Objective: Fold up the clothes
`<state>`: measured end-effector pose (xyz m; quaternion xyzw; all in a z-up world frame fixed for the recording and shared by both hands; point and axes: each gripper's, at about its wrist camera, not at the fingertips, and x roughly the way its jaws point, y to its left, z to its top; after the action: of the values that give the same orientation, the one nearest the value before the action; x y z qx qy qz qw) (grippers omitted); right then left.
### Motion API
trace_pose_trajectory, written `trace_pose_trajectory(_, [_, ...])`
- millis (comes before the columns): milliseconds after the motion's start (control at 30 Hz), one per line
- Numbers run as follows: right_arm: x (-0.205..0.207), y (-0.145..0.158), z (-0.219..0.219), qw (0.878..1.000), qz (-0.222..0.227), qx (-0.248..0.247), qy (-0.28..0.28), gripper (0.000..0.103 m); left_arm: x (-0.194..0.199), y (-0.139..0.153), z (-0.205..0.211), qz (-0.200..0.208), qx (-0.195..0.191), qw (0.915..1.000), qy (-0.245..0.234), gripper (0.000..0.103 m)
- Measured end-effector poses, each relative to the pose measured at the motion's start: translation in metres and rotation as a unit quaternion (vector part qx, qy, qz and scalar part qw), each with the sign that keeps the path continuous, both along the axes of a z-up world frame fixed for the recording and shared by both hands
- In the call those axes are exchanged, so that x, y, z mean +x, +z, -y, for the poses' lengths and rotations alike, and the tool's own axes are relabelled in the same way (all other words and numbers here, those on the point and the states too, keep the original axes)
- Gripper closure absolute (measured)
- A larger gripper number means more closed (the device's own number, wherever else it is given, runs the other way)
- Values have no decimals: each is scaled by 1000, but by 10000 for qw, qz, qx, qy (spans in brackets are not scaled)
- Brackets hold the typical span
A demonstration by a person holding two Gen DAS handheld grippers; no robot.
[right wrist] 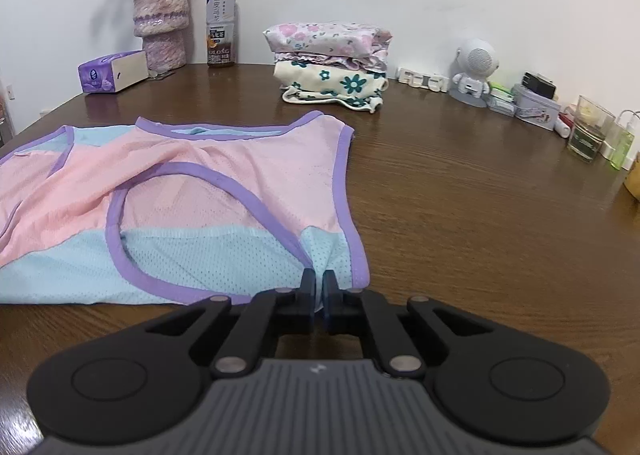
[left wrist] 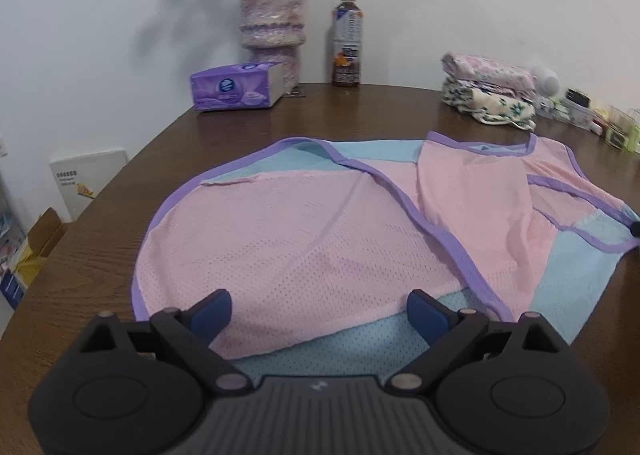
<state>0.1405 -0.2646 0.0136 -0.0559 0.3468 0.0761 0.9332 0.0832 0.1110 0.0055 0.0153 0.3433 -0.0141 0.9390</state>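
A mesh vest (left wrist: 300,239) in pink and light blue with purple trim lies partly folded on the brown wooden table (left wrist: 100,255). My left gripper (left wrist: 320,307) hovers open over the vest's near edge, its blue pads wide apart and nothing pinched. In the right wrist view the same vest (right wrist: 224,183) spreads to the left. My right gripper (right wrist: 319,281) is shut on the vest's light blue near corner, beside the purple armhole trim. A sliver of blue fabric shows between the pads.
A stack of folded floral clothes (right wrist: 332,63) sits at the back. Along the wall stand a vase (left wrist: 272,23), a bottle (left wrist: 347,43) and a tissue pack (left wrist: 236,89). An astronaut figure (right wrist: 474,71), a tin (right wrist: 536,105) and glass jars (right wrist: 592,131) crowd the right edge.
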Motion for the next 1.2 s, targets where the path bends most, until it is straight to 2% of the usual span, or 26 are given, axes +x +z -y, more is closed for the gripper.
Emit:
trace_pose_trajectory(367, [-37,3,38,9994,-104,236,-221,99,-20,0,18,-51,22,9992,-388,8])
trace_pose_trajectory(500, [-44,15,43,9986,42,424,-311,81,-18,3,18,-24,4,9992,-387,9])
trace_pose_trajectory(533, [-48,20,42,9983,147,489,-264,81,-18,5,18,25,10,9993,-380,9])
trace_pose_trajectory(600, [-55,30,34,9975,297,643,14,78,-18,8,18,124,24,9992,-366,9])
trace_pose_trajectory(700, [-57,34,7,9944,203,774,693,63,-20,13,18,212,-59,9988,-428,9])
trace_pose_trajectory(767, [-53,29,-15,9912,86,732,1101,62,-23,14,20,207,-205,9979,-582,9])
trace_pose_trajectory(967, [-34,16,-61,9832,-285,635,1688,64,-38,18,42,84,-415,9891,-1408,10])
trace_pose_trajectory(1000, [-33,15,-64,9824,-341,619,1731,73,-41,18,46,56,-406,9868,-1567,11])
trace_pose_trajectory(1033, [-33,15,-66,9813,-381,608,1789,86,-43,18,50,28,-397,9842,-1726,12])
trace_pose_trajectory(1133, [-40,17,-65,9801,-399,601,1851,96,-46,14,62,-94,-311,9792,-2004,22])
trace_pose_trajectory(1167, [-42,19,-62,9800,-387,635,1848,98,-46,11,65,-156,-266,9784,-2045,30])
trace_pose_trajectory(1200, [-44,20,-59,9796,-383,692,1847,99,-45,8,68,-221,-218,9777,-2077,43])
